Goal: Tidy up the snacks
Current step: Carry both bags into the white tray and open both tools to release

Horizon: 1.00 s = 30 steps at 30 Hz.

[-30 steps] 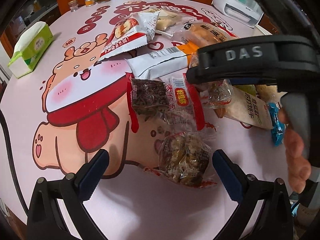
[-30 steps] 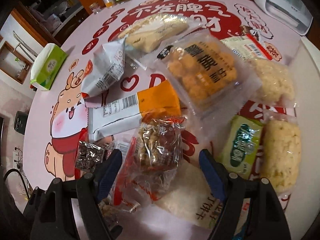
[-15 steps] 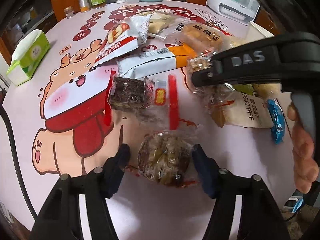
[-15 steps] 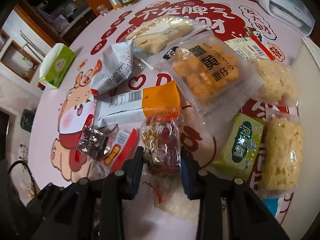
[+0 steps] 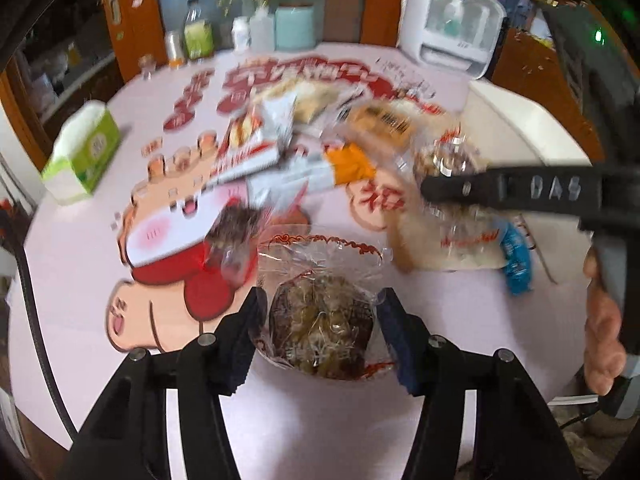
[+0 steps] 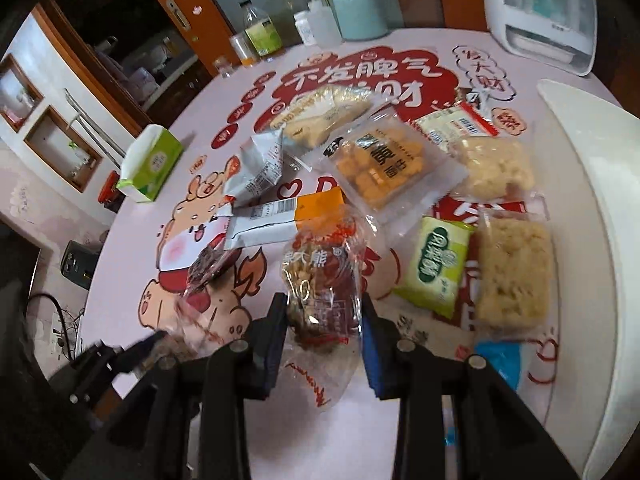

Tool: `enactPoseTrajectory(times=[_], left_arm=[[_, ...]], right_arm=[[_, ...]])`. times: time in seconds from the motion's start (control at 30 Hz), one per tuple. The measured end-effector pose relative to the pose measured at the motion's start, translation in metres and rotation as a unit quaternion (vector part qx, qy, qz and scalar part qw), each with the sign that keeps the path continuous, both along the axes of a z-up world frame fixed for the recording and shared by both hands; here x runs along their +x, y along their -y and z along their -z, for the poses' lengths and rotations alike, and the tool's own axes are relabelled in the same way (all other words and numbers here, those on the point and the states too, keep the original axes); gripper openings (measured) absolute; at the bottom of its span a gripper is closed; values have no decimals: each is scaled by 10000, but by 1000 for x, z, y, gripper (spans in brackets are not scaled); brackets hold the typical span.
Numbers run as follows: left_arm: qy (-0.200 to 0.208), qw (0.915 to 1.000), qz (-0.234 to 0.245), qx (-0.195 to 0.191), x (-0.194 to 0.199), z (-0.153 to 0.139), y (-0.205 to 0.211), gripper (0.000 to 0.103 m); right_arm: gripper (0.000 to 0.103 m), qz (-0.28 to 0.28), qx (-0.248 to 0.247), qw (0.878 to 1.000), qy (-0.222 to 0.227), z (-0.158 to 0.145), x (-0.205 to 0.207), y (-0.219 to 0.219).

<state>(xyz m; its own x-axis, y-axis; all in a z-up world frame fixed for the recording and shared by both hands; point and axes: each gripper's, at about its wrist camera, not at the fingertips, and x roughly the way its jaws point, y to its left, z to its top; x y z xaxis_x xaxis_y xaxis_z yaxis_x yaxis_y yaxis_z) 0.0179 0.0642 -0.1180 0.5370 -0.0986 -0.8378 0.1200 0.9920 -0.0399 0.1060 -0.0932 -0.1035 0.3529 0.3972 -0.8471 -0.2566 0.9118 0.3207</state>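
Your left hand-held gripper [image 5: 321, 322] clamps a round nut cake [image 5: 322, 326]; your right hand-held gripper [image 6: 323, 312] clamps a red nut packet [image 6: 320, 288], both above the bench [image 6: 132, 280].

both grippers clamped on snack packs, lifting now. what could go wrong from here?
1. The left gripper pinches the round nut-cake pack through loose clear film; it could slip or the cake crumble.
2. The right gripper holds the red nut pack near its lower end, so it may swing into the orange-and-white packet.
3. The two grippers sit close together; they might collide.
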Motion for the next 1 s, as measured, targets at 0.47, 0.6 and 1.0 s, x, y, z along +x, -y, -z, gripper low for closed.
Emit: enactPoseTrajectory(times=[0.47, 0.6, 1.0], left_arm=[[1033, 9902, 914, -199, -8, -99, 86, 56], [1191, 9867, 1069, -295, 0, -120, 117, 56], [1383, 9772, 1410, -785, 52, -155, 206, 56]], right_arm=[[34, 834, 124, 9887, 1236, -75, -62, 94], [34, 1277, -16, 9789, 1594, -96, -74, 127], [35, 2407, -511, 9445, 2175, -113, -89, 204]])
